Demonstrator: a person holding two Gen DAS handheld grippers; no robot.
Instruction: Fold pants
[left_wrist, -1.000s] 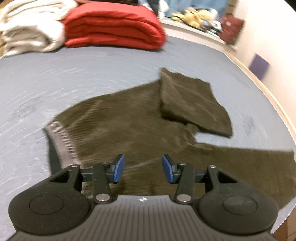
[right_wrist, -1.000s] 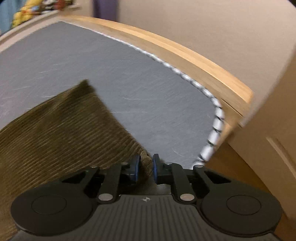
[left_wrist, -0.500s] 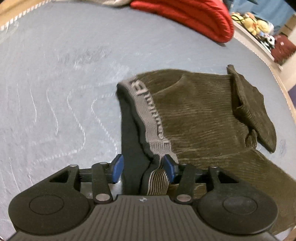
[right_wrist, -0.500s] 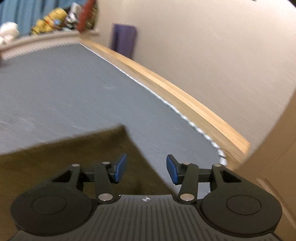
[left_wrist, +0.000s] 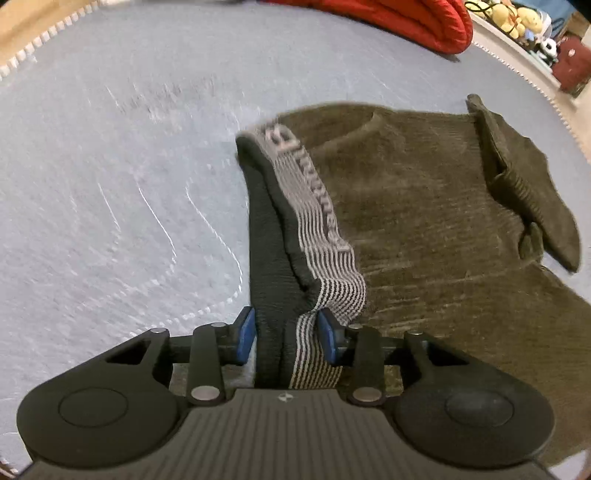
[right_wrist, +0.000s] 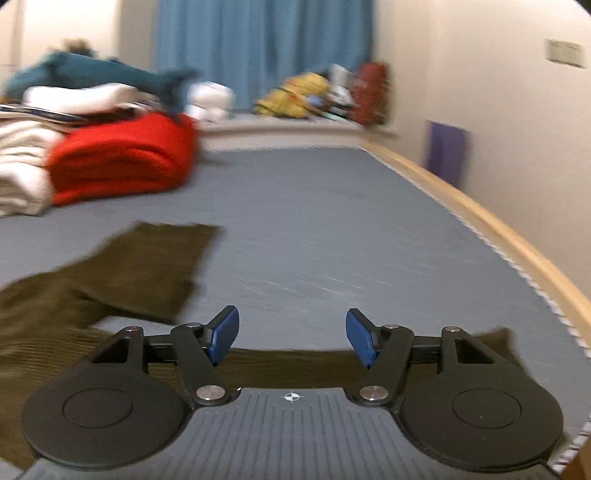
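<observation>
Olive corduroy pants (left_wrist: 424, 221) lie spread on the grey-blue mattress (left_wrist: 110, 184). Their grey striped waistband (left_wrist: 317, 206) with a black lining runs toward me. My left gripper (left_wrist: 286, 334) has its blue pads on either side of the waistband's near end, closed onto the fabric. One leg end (left_wrist: 524, 184) is folded back on the pants. In the right wrist view the pants (right_wrist: 140, 266) lie left and below my right gripper (right_wrist: 291, 338), which is open and empty above the near leg (right_wrist: 295, 363).
A folded red blanket (right_wrist: 122, 158) and white bedding (right_wrist: 18, 184) lie at the far end of the mattress. A wooden bed edge (right_wrist: 480, 221) runs along the wall on the right. Plush toys (right_wrist: 295, 96) sit on the far ledge.
My left gripper moved left to the waistband and closed on its near end. My right gripper let go of the leg hem, opened wide and lifted, turning toward the room.
</observation>
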